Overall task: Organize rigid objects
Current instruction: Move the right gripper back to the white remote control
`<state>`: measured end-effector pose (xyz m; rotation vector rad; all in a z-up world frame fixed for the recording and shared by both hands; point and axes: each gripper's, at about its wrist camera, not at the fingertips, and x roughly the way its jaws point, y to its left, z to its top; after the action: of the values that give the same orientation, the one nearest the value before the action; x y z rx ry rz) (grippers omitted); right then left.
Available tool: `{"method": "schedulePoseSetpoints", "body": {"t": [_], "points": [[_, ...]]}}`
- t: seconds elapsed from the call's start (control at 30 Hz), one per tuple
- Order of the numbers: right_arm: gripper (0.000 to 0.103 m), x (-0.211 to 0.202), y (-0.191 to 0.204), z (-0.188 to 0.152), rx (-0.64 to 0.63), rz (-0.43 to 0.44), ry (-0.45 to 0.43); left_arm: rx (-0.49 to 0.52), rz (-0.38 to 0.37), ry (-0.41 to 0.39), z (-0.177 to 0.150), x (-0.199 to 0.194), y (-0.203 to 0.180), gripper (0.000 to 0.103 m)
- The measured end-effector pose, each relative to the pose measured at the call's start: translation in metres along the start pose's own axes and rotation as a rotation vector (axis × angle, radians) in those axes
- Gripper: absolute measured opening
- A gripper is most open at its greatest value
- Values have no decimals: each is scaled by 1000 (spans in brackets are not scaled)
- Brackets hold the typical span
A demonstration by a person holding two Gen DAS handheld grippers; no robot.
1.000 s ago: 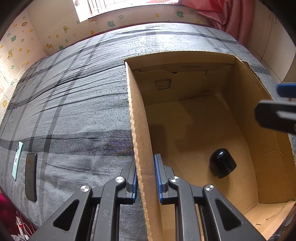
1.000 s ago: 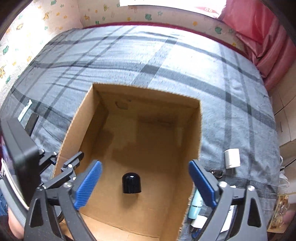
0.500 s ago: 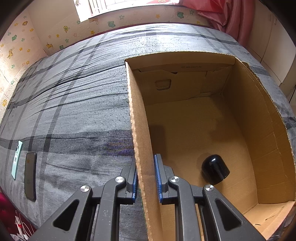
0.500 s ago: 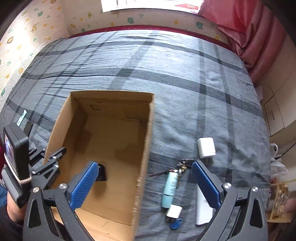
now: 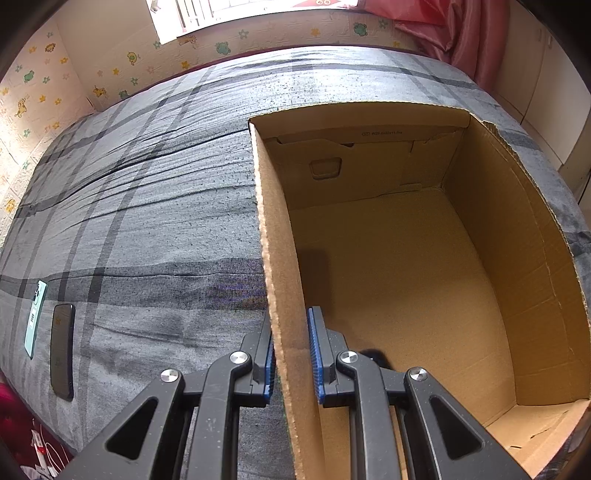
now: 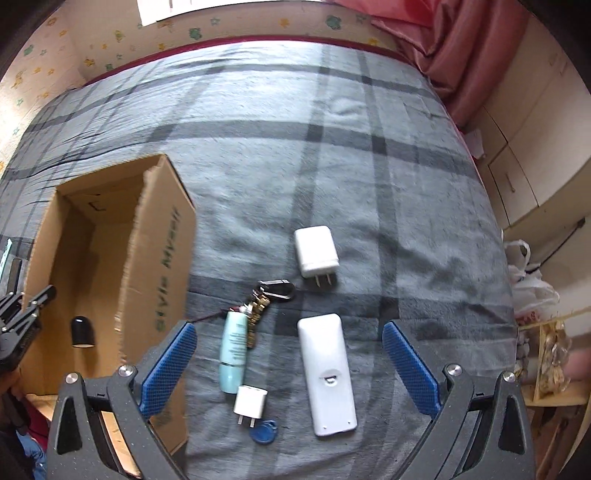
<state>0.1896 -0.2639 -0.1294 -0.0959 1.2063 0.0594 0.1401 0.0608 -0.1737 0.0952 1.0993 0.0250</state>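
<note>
The left gripper (image 5: 291, 354) is clamped on the cardboard box (image 5: 280, 280) wall, while the right gripper (image 6: 288, 365) hangs wide open, empty, above the white remote (image 6: 327, 373)

You worked over a bed spread with a grey plaid blanket (image 6: 332, 155), its darker stripes crossing in a wide grid. Behind it ran a cream wall (image 5: 92, 66) dotted with small animal and star stickers. A bright window (image 5: 207, 11) sat above that wall and threw daylight across the blanket. Pink curtains (image 6: 443, 48) hung at the far right corner. Pale cabinet doors (image 6: 528, 155) stood along the right side of the bed.
</note>
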Motion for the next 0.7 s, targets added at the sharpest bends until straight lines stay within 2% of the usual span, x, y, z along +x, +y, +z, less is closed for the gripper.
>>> {"method": "schedulePoseSetpoints", "body": {"t": [0.3,0.7], "points": [[103,54,-40,-33,119,-1,64,2,4,1,0,0,-2,17],[103,106,-62,-61,160,-29,115,0,4,2,0,0,-1,17]]}}
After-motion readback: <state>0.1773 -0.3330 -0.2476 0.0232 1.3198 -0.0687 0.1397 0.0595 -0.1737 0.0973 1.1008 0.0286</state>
